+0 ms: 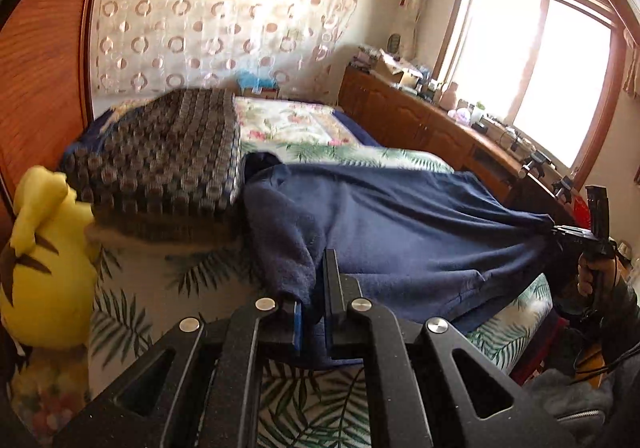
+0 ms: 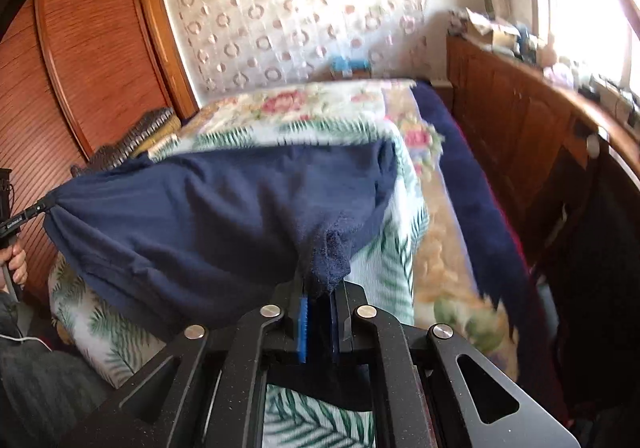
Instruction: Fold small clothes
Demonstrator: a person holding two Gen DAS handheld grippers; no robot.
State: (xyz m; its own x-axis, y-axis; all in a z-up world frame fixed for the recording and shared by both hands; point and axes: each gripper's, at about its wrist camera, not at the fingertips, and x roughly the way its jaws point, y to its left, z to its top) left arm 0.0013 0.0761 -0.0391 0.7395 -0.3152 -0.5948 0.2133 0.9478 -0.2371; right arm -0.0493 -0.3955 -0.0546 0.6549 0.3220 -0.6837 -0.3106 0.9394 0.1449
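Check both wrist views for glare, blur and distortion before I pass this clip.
Left wrist view: the sunlit window is blown out white, fisheye bends the wooden wardrobe, and the dark blue fleece garment stays fairly sharp. Right wrist view: motion blur smears the palm-leaf bedspread; window glare washes out the top right.

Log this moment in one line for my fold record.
left tongs: shut on blue garment | right tongs: shut on blue garment | garment: stretched between them above bed | fold: not yet done
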